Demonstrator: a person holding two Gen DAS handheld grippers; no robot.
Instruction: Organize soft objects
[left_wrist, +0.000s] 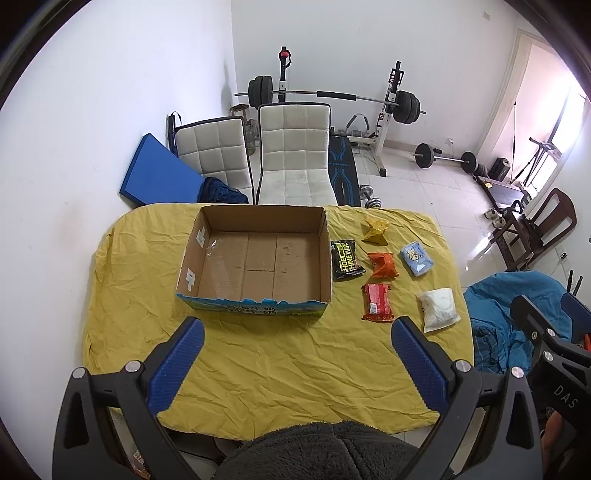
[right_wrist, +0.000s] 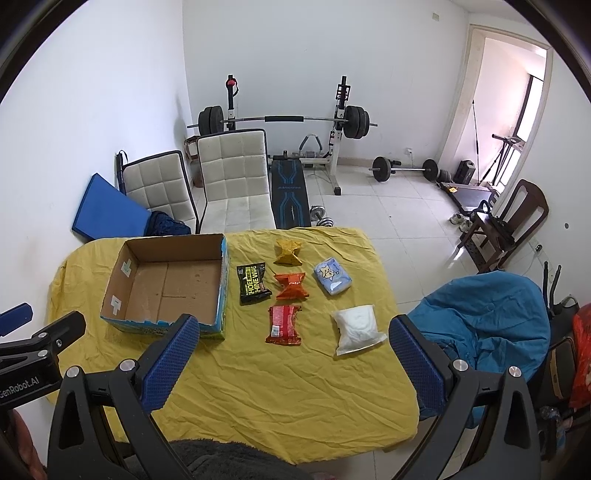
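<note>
An empty cardboard box (left_wrist: 255, 254) (right_wrist: 170, 284) sits on the yellow-covered table (left_wrist: 258, 362) (right_wrist: 277, 387). To its right lie several soft packets: a black wipes pack (left_wrist: 347, 260) (right_wrist: 255, 283), a yellow pouch (left_wrist: 375, 232) (right_wrist: 287, 252), an orange pouch (left_wrist: 383, 265) (right_wrist: 291, 286), a red pack (left_wrist: 377, 302) (right_wrist: 283, 325), a light blue pack (left_wrist: 416, 258) (right_wrist: 332, 277) and a white pack (left_wrist: 438, 309) (right_wrist: 357, 328). My left gripper (left_wrist: 295, 332) is open and empty, held above the table's near side. My right gripper (right_wrist: 293, 332) is open and empty, near the red and white packs.
Two white padded chairs (left_wrist: 291, 158) (right_wrist: 236, 177) stand behind the table. A blue beanbag (right_wrist: 487, 332) sits at the right. A weight bench and barbell rack (right_wrist: 288, 122) stand at the back wall. A dark wooden chair (right_wrist: 506, 221) is at far right.
</note>
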